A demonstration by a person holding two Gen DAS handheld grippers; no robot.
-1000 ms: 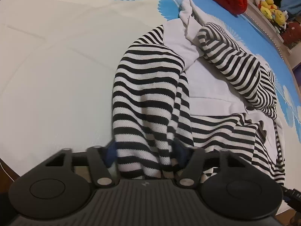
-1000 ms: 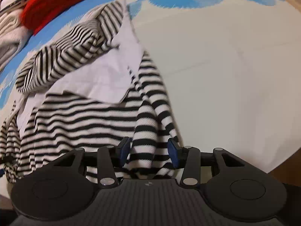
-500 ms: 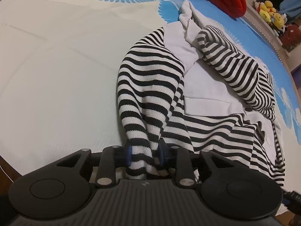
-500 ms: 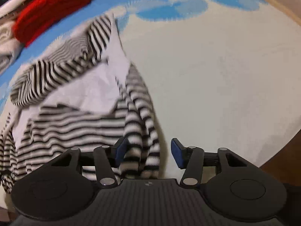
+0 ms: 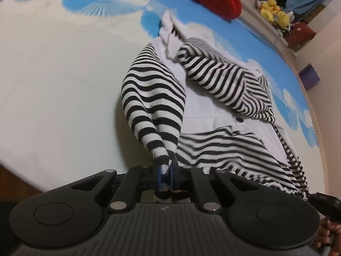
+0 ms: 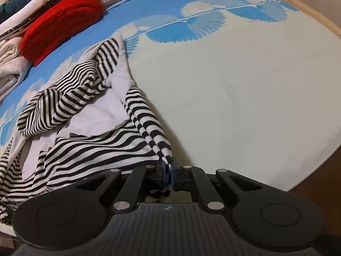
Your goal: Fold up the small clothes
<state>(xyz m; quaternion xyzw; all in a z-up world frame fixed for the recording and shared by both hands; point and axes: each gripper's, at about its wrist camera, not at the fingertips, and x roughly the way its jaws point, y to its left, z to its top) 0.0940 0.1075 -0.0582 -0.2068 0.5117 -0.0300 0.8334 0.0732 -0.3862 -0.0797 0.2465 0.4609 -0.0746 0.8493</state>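
Up close, both claws are pinched tight on the same garment, a black-and-white striped top (image 5: 215, 147) with white panels that lies spread on the bed (image 5: 55, 89). The left claw (image 5: 165, 173) has its blue pads drawn almost together on a gathered, twisted bunch of striped knit, which rises from the claw in a taut, puffed fold toward the middle of the top. The right claw (image 6: 169, 173) is likewise closed down on a narrow rope of striped fabric at the edge of the striped top (image 6: 89, 147), the pads nearly meeting with only the cloth between them. One striped sleeve (image 5: 232, 85) lies folded across the white front, near a dark button (image 5: 239, 119). The bed's cover is pale where the top's near part rests and blue with white fan shapes farther off. A red knitted item (image 6: 61, 19) sits at the far side of the bed, well apart from the top, beside some white folded cloth (image 6: 10, 64). Yellow plush toys (image 5: 275, 12) sit on a ledge beyond the bed.
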